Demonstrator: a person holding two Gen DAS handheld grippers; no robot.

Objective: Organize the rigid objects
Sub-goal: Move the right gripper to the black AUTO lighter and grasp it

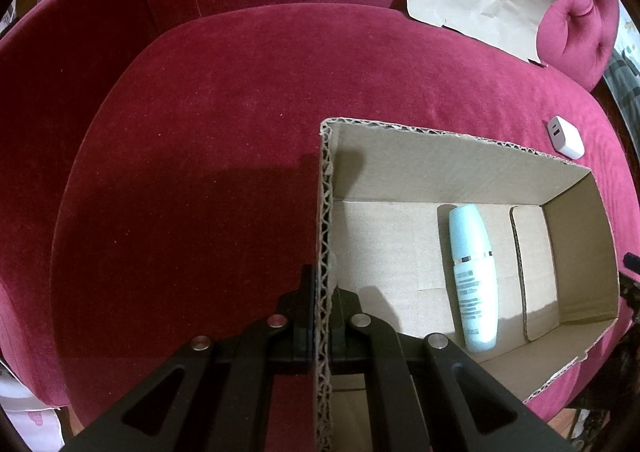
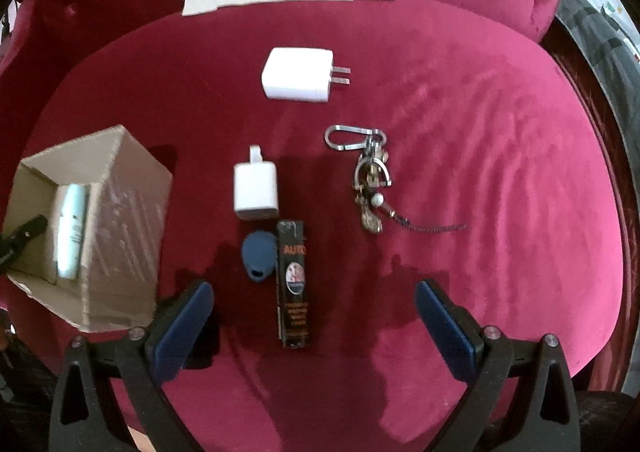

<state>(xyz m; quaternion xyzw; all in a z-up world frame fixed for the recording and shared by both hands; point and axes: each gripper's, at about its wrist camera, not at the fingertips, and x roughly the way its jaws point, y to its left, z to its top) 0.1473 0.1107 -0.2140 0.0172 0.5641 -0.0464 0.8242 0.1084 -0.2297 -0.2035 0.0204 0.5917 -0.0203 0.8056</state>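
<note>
I am pinching the cardboard box [image 1: 460,167] wall with my left jaws; one bottle [image 1: 474,280] is lying inside, while my right jaws, spread, are hovering over the black tube [image 2: 294,284], chargers and keys.

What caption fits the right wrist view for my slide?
Open right gripper above a black box, blue fob, two chargers and keys on red velvet.

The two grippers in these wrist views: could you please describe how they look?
Both are matte black plastic, with angular linkage arms that have triangular cut-outs and round silver pivot pins. The right gripper has flat blue pads on the inside of its fingers. On the left gripper no pad colour shows. No cables, markings or sleeves are visible.
</note>
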